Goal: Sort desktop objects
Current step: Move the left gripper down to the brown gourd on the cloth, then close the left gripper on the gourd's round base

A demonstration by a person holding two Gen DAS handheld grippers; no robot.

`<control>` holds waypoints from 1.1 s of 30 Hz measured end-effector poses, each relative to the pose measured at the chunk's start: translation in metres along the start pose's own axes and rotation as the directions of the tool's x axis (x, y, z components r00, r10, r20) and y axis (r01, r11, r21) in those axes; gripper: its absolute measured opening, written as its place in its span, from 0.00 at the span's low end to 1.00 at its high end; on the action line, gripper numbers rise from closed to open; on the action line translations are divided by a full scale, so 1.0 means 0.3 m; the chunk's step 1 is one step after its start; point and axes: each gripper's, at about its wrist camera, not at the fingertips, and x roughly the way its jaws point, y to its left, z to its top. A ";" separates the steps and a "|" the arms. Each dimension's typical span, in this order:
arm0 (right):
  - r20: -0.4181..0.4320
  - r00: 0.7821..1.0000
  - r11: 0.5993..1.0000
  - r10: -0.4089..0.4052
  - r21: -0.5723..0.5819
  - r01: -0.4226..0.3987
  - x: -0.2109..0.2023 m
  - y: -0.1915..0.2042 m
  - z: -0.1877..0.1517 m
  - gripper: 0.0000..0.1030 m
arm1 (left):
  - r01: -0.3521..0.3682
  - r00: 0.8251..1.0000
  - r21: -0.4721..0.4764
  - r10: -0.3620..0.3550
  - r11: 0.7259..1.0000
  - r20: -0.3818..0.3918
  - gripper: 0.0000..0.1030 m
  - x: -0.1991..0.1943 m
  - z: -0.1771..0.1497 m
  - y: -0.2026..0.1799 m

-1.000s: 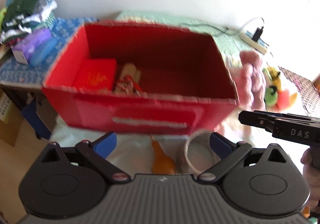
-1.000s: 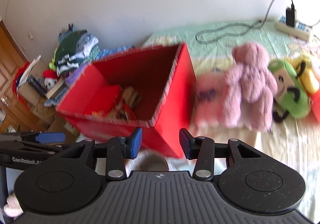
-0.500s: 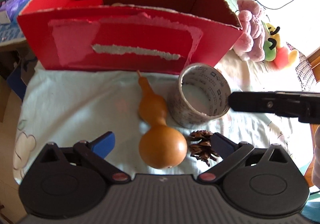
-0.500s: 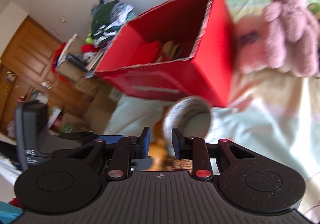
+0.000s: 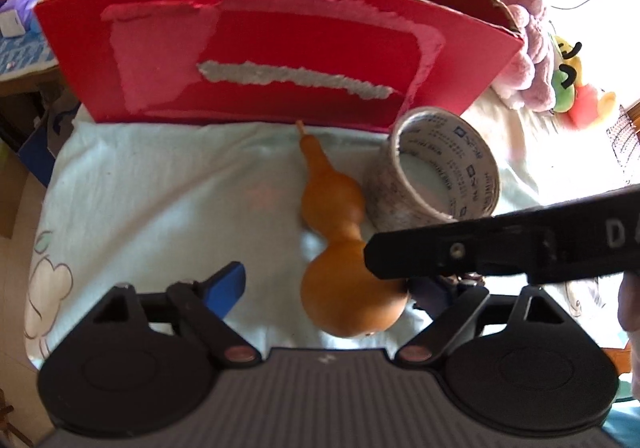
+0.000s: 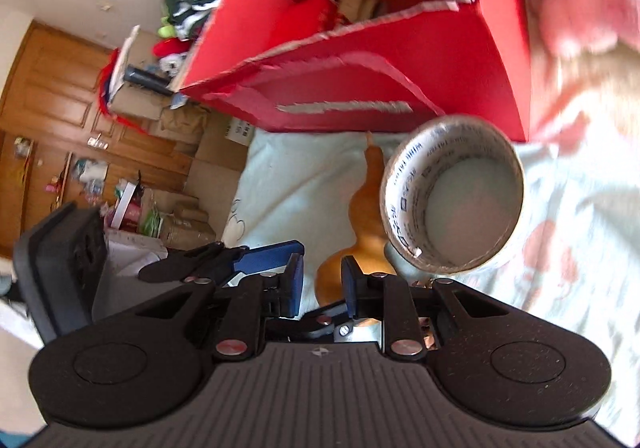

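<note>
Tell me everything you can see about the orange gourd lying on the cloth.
The gourd is a smooth, glossy orange-brown bottle gourd, seemingly dried: large round bulb, smaller upper bulb, thin tapering stem. It lies on its side on the pale cloth, stem pointing toward the red box. The tape roll stands close against its upper bulb. Its large bulb lies between the left gripper fingers, which are closing but not yet touching it.

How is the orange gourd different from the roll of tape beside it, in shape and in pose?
The gourd is plain orange, with two bulbs and a thin neck; the roll of tape is a pale printed ring, open in the middle. The gourd lies flat, neck toward the red box; the roll stands tilted. Both rest on the light cloth.
</note>
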 end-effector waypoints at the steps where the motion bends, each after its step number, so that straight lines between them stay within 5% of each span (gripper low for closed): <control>1: -0.004 1.000 1.000 -0.001 0.020 0.001 0.005 -0.003 -0.002 0.24 | 0.004 1.000 -0.001 -0.004 1.000 -0.002 0.89 -0.001 0.000 0.010; 9: -0.019 1.000 0.998 -0.019 0.060 0.020 0.038 0.003 0.008 0.25 | -0.027 1.000 0.043 0.027 0.999 -0.001 0.92 -0.021 -0.010 0.080; 16: -0.022 0.995 0.993 -0.094 0.069 0.095 0.081 0.021 0.042 0.24 | 0.042 0.999 0.051 -0.042 0.998 0.005 0.91 -0.028 0.020 0.090; 25: -0.052 0.990 0.988 -0.134 0.067 0.137 0.125 0.070 0.084 0.25 | 0.026 0.999 0.066 -0.024 0.997 -0.032 0.70 0.033 0.040 0.085; 27: -0.055 0.989 0.989 -0.139 0.049 0.142 0.133 0.082 0.091 0.26 | 0.007 0.999 0.071 -0.004 0.997 -0.036 0.60 0.041 0.040 0.097; 33: -0.076 0.989 0.990 -0.125 0.060 0.130 0.146 0.085 0.102 0.27 | 0.057 0.997 0.030 -0.056 0.998 -0.053 0.58 0.045 0.039 0.135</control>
